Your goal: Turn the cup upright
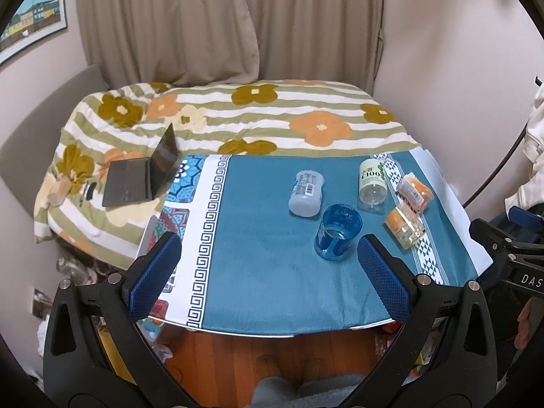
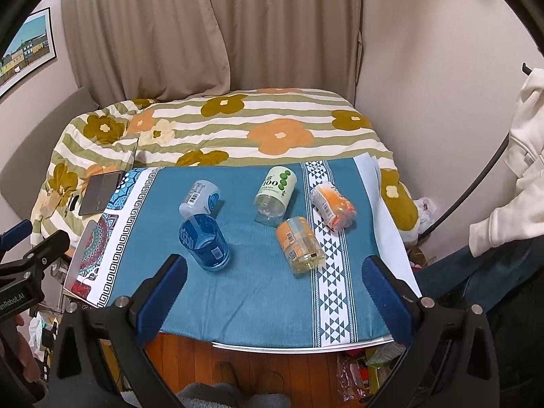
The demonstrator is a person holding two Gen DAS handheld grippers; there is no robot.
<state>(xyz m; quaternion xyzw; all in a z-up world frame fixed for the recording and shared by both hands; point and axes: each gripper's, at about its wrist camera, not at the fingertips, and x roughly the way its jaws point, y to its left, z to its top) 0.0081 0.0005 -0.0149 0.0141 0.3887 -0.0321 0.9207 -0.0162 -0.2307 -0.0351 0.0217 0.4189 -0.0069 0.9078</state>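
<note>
Several plastic cups lie on a table with a blue cloth (image 1: 265, 238) (image 2: 258, 272). A blue cup (image 1: 337, 232) (image 2: 204, 242) stands upright with its mouth up. A grey-white cup (image 1: 306, 193) (image 2: 200, 198), a green-labelled clear cup (image 1: 372, 183) (image 2: 275, 190), an orange-labelled cup (image 1: 405, 227) (image 2: 299, 244) and an orange-and-white cup (image 1: 414, 191) (image 2: 332, 205) lie on their sides. My left gripper (image 1: 268, 278) is open and empty over the table's near edge, the blue cup just beyond its right finger. My right gripper (image 2: 275, 299) is open and empty over the near edge.
A bed with a flowered quilt (image 1: 238, 112) lies behind the table, with an open laptop (image 1: 142, 176) on it at the left. Curtains (image 1: 221, 23) hang behind. Clutter lies on the wooden floor (image 1: 272, 353) beside the table. White clothing (image 2: 523, 156) hangs at the right.
</note>
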